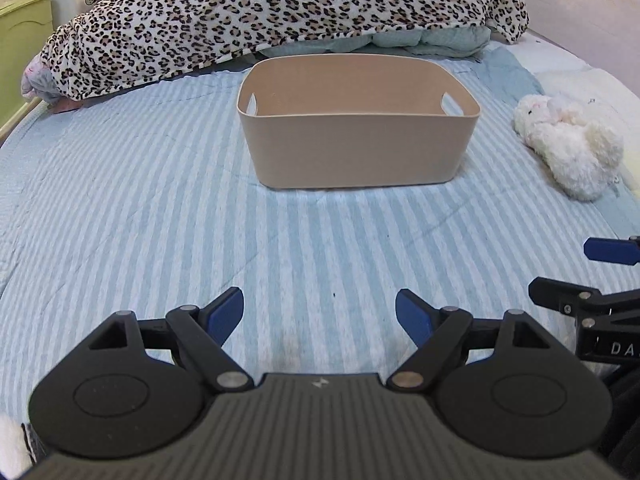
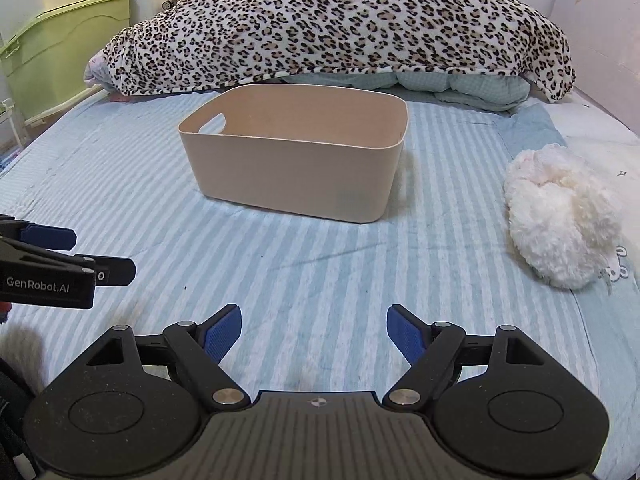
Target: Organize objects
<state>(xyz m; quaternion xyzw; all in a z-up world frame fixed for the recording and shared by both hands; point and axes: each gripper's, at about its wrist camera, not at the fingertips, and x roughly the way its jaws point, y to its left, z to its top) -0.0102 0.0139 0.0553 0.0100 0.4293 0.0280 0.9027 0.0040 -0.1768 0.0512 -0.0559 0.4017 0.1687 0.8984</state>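
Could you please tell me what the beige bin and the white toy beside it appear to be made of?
The beige bin looks like matte moulded plastic: smooth thin walls, cut-out handles. The white toy seems plush fabric, judging by its fluffy pile.

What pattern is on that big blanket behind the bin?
Leopard print blanket, black and tan spots on white; clearest in the right wrist view.

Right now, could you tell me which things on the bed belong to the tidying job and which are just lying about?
For the job:
beige bin
white plush toy

Just lying about:
leopard blanket
green storage box
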